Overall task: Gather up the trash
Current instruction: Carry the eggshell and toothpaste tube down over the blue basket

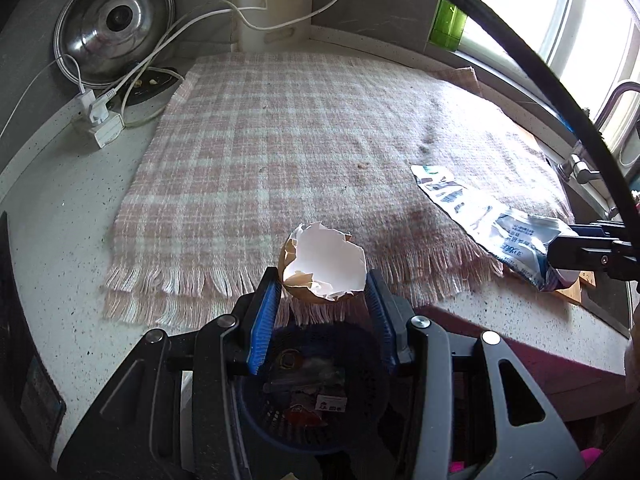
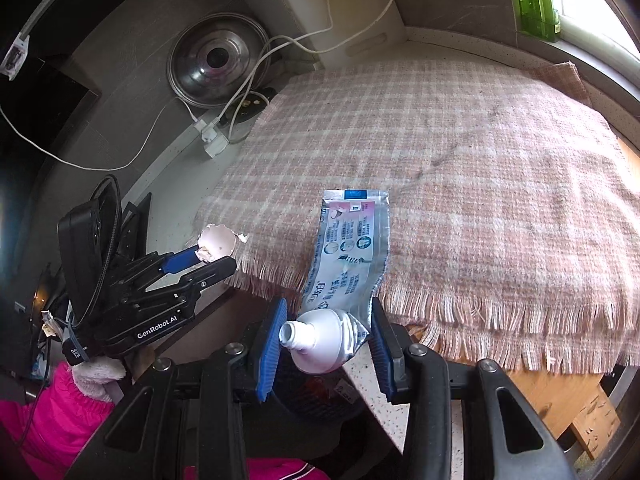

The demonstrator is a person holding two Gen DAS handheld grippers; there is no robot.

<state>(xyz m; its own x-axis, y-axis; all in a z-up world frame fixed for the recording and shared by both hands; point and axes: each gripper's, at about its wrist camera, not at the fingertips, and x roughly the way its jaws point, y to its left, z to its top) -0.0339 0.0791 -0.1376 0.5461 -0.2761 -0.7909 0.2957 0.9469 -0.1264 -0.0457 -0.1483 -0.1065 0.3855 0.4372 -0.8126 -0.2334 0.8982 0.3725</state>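
Two pieces of trash in hand, both near the counter's front edge; your left gripper (image 1: pixel 322 280) has its blue pads partly closed on a broken eggshell (image 1: pixel 325 264), your right gripper (image 2: pixel 326 338) is partly closed on the shoulder of a squeezed-out toothpaste tube (image 2: pixel 344 276), open nozzle toward you, flat tail lying out over the plaid cloth (image 2: pixel 460 152).

Bin: dark mesh basket (image 1: pixel 320 408) sits below the counter edge, already holding scraps, seen directly under the left jaws; right view shows only its dark rim.

Risks, as I judge them: squeeze the shell any harder and it cracks, fragments dropping on the fringe or floor; release early and it lands on the counter lip (image 1: pixel 520 312), not in the basket; the tube's long tail may snag the cloth fringe and drag it, or flop outside the rim; the two grippers sit close together, so they could collide over one small opening; residue may ooze from the uncapped nozzle.
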